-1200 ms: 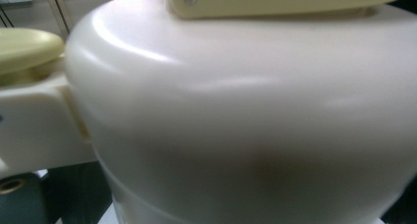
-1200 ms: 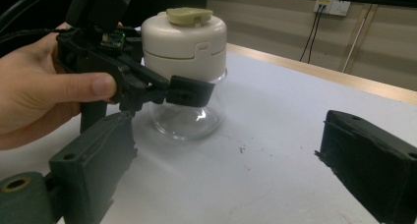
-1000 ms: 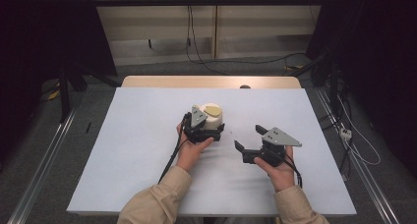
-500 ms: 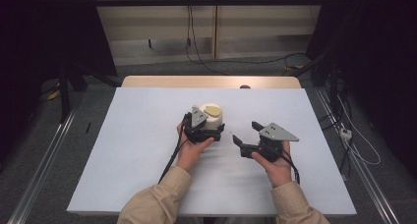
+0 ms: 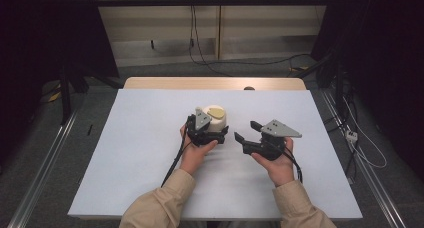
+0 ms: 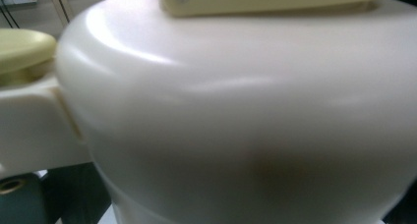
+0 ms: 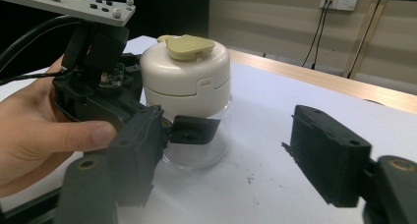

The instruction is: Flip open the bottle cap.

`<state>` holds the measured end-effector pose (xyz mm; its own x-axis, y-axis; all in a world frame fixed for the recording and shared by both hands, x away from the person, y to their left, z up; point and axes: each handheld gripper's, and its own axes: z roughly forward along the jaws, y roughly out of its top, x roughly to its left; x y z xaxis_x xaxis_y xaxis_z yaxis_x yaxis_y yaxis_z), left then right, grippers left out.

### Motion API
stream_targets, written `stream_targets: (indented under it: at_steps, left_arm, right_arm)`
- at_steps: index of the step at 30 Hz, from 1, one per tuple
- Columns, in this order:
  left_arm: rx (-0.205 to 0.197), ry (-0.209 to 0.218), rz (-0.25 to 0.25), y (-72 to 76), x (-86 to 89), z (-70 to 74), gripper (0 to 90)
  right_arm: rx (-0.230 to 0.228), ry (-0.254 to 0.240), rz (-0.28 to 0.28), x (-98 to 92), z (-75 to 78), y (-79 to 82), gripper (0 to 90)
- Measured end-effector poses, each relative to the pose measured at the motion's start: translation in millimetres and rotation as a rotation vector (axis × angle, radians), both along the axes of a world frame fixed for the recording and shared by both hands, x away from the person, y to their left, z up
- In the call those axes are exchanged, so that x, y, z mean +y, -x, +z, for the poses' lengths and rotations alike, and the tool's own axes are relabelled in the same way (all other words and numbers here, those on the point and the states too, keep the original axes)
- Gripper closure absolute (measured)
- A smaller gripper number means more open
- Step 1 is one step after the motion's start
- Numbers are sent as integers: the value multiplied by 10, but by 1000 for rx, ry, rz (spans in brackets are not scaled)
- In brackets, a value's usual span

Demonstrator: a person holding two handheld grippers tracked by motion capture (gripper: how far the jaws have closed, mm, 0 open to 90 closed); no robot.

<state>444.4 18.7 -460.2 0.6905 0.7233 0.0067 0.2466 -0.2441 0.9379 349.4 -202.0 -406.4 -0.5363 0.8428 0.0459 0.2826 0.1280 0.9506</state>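
Left tongs (image 5: 212, 133) clamp jar (image 7: 189, 94) — clear base seen from right tongs (image 7: 223, 157), empty, closing.

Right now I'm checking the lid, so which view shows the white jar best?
The right gripper view: the white jar shows whole, with its yellowish lid tab and clear base. The high view shows the jar small, partly behind the left tongs. The left gripper view shows it as a blurred close-up.
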Motion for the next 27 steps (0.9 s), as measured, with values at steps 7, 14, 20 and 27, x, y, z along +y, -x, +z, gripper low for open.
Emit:
stream_targets:
  at_steps: [7,14,20,27]
  left_arm:
    - [-2,-4,3,2,-3,0,49]
    - [-3,-8,5,3,-5,0,49]
    - [-4,-10,8,4,-8,0,49]
    - [-5,-12,8,4,-10,0,49]
  right_arm:
    - [24,10,11,32,18,-56,525]
    - [33,-8,24,53,25,-109,637]
    - [32,-16,32,90,38,-143,669]
    - [36,-34,54,133,46,-180,718]
